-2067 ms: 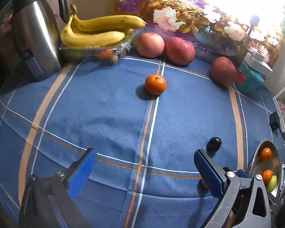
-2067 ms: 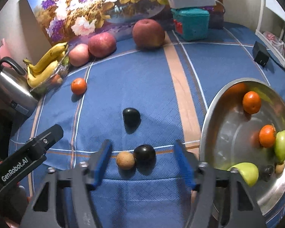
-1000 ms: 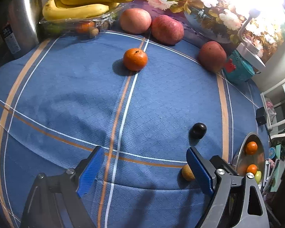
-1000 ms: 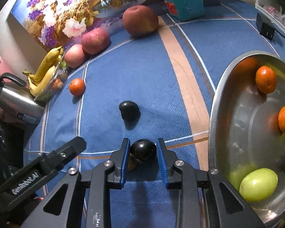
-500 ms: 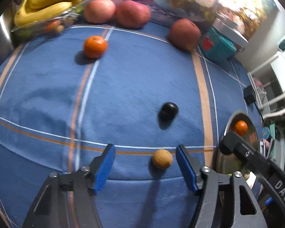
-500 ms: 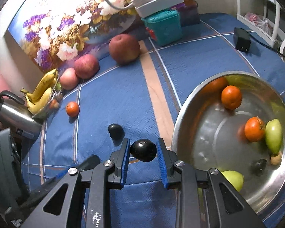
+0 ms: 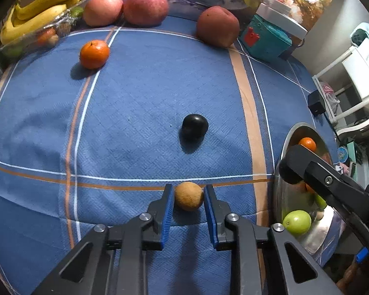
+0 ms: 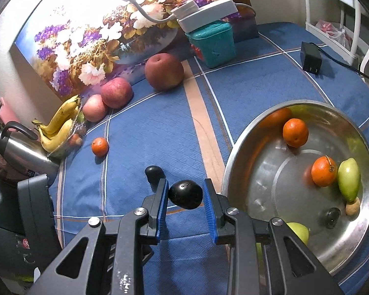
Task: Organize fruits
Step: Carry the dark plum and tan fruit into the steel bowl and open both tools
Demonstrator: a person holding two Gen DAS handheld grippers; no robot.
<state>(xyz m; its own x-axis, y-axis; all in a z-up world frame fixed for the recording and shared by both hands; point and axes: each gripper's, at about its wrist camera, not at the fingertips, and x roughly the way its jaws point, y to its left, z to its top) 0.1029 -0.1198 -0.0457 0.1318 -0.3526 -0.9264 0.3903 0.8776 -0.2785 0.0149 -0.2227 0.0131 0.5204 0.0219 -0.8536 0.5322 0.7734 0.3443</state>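
**Q:** Where did the fruit sit relative to your grippers?

**A:** My left gripper (image 7: pixel 189 198) pointed steeply down at the blue checked surface (image 7: pixel 135 93). Its jaws had just been closing, and both blue pads pinched a small round brown fruit (image 7: pixel 189 196) resting on the cloth near the near edge. It is nearly a ball, with no long axis to line up. My right gripper (image 8: pixel 185 194) was pressed onto a dark plum (image 8: pixel 185 194), held clear above the cloth, the plum's longer side running across from pad to pad.

**Q:** Which hand was nearer the bowl?

**A:** The right one. The steel bowl (image 8: pixel 236 167) lay just to its right, at the surface's right edge, already holding two oranges, green fruit and smaller pieces, with bare metal in the middle. From the left gripper the bowl (image 7: pixel 286 137) was also rightward, but my right gripper's arm crossed in front of it.

**Q:** What room was there?

**A:** A second dark plum (image 7: pixel 194 126) sat apart, toward the middle. One loose orange (image 7: pixel 94 54) lay toward the far left corner, apples and bananas along the far edge. I judged the path to the bowl open, provided the right hand went first.
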